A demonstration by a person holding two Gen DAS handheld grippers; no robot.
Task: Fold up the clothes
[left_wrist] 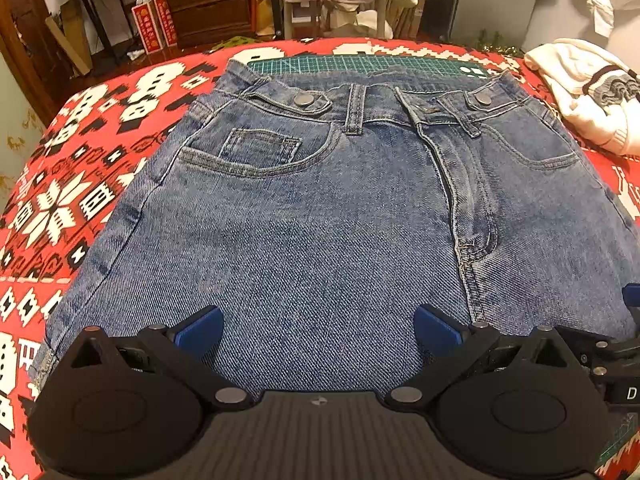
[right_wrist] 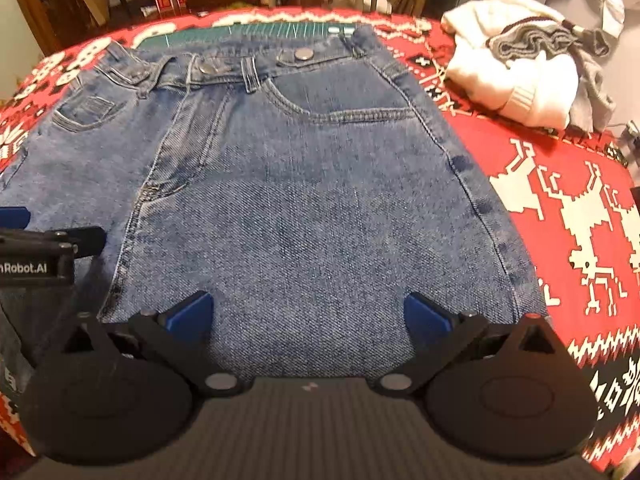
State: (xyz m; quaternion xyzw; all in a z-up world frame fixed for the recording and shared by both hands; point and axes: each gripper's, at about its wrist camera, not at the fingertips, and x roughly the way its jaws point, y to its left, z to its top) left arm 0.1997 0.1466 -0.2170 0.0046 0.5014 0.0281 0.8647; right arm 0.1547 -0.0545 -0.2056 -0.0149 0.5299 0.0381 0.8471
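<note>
Left gripper [left_wrist: 318,330]: jaws spread wide, blue pads [left_wrist: 200,330] well apart, nothing between them. It sits over the near part of the jeans [left_wrist: 320,208], above the leg on the coin-pocket side. Whether the pads touch the denim cannot be told.

Right gripper [right_wrist: 308,316]: jaws likewise wide, holding nothing, blue fingertips [right_wrist: 192,314] over the other leg panel, next to the left gripper, whose black body shows at the left edge of the right wrist view.

Jeans: lie flat, front side up, on the red-and-white patterned cover [left_wrist: 80,184]. Long axis runs away from both grippers; waistband at the far end, legs coming toward the cameras and passing out of sight below the gripper bodies. Fly seam [left_wrist: 460,200] runs between the two grippers. Two metal buttons visible on the waistband. Waistband overlaps the near edge of a green cutting mat [left_wrist: 360,65].

Beyond, to the right: a cream knit garment [right_wrist: 516,80] heaped on the cover, well apart from the jeans, with a grey ruffled piece on top of it.
</note>
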